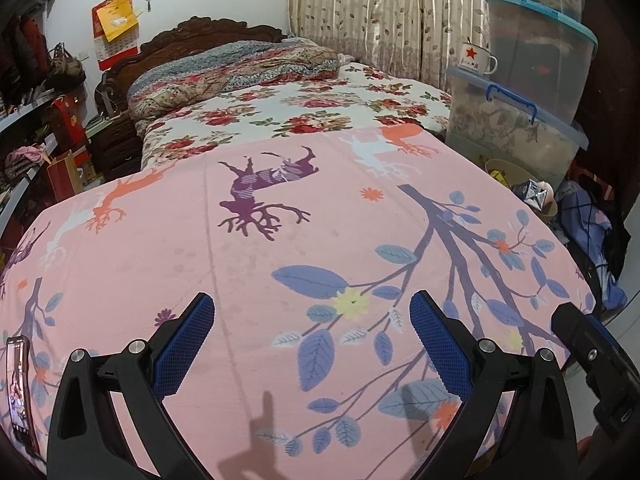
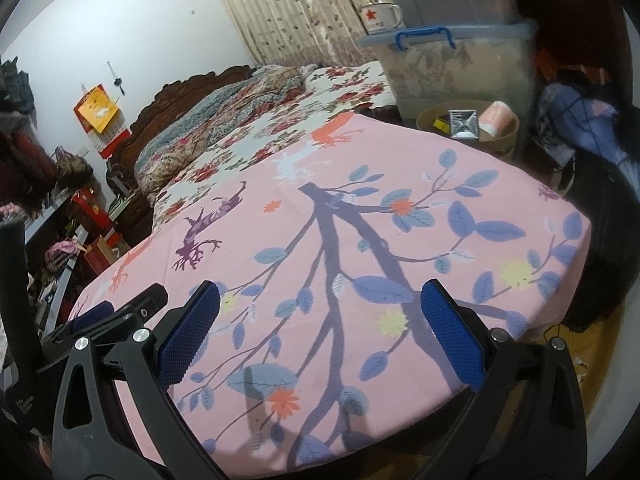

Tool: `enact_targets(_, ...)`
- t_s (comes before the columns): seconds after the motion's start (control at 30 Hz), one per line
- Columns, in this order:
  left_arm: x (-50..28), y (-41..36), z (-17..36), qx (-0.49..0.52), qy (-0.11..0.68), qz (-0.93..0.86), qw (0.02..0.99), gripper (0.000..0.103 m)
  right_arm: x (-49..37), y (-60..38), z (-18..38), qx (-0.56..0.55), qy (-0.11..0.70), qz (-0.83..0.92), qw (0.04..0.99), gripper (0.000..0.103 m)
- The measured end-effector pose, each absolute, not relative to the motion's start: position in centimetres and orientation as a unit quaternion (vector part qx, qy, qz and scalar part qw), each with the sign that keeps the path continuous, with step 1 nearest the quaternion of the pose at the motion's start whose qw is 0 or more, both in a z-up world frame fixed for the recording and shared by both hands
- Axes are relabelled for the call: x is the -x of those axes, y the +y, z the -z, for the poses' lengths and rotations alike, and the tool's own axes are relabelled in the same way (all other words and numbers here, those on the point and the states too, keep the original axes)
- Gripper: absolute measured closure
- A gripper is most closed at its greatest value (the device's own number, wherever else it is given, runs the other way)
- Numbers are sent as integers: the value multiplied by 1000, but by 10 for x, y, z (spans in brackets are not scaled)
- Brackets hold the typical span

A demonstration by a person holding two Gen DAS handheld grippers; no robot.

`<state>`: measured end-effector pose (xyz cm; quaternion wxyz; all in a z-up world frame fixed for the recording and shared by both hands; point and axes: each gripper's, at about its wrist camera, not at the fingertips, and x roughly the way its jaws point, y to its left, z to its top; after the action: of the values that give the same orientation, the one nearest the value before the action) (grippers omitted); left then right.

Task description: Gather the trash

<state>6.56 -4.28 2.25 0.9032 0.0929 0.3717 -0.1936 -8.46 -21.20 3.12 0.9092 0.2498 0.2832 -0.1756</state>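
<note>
A round tan basket (image 2: pixel 500 142) stands on the floor past the bed's far right corner. It holds a silvery crumpled carton (image 2: pixel 464 124), a pink cup (image 2: pixel 496 118) and a yellow scrap (image 2: pixel 442 122). The left wrist view shows the same basket (image 1: pixel 490 166) and carton (image 1: pixel 534 194). My left gripper (image 1: pixel 314 336) hovers open over the pink printed sheet (image 1: pixel 280 240) with nothing between its blue pads. My right gripper (image 2: pixel 322 328) is open and empty too, above the sheet's near right part. The two tools sit side by side.
Stacked clear storage boxes (image 2: pixel 460 64) with a red-star mug (image 2: pixel 378 16) stand behind the basket. Dark clothes (image 2: pixel 580 128) are piled at the right. A phone (image 1: pixel 18 384) lies on the sheet's left edge. Folded floral quilts (image 1: pixel 240 72) cover the far bed. Cluttered shelves (image 1: pixel 36 120) line the left.
</note>
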Motion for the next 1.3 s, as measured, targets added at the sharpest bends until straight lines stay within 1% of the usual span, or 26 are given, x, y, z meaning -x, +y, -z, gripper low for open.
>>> enact_targets(0.3,-62,-29,-31,-76,362,177,912,9,86,-203,-36,-239,284,167,914,4)
enact_targets(0.53,-33,-37,-44,-101,316,178,926,9,100,-206,-37,-244,275,162,916,4)
enact_targets(1.03,-14,-34,-54,-120,309,155,931,9,106,-207,-37,-260,265,139,918,4)
enact_targets(1.3,-15,-44,-46,-131,319,154,926,9,108,-217,-33,-257,258,144,920,4)
